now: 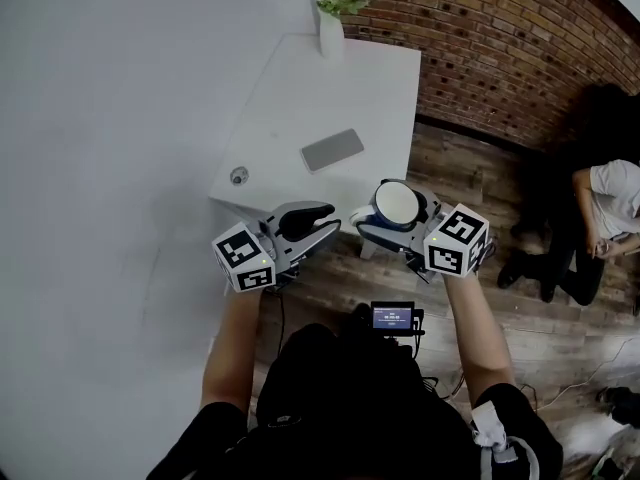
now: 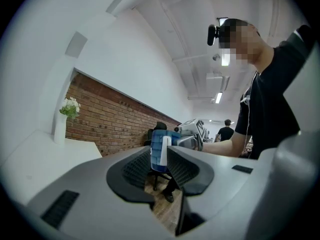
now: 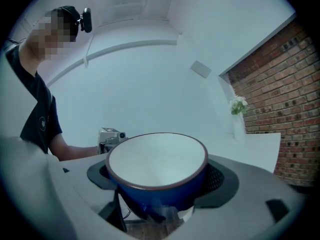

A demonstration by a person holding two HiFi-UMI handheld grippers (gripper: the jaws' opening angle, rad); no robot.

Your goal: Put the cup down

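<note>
Cup (image 1: 397,204) was up in the air, centre frame in the head view, by the near edge of the white tabletop (image 1: 300,98). Over on the left, the left gripper (image 1: 305,226) hung with jaws spread wide and held nothing. Just to its right, the right gripper (image 1: 385,223) was clamped on the blue cup, its white inside facing up. At far right, a person (image 1: 600,218) sat on the floor.

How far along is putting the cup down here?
Nothing looks done yet. In hand: the right gripper is shut on the blue cup, in the air by the near edge of the white table. The left gripper is open, empty. Left: set it down, release.
</note>
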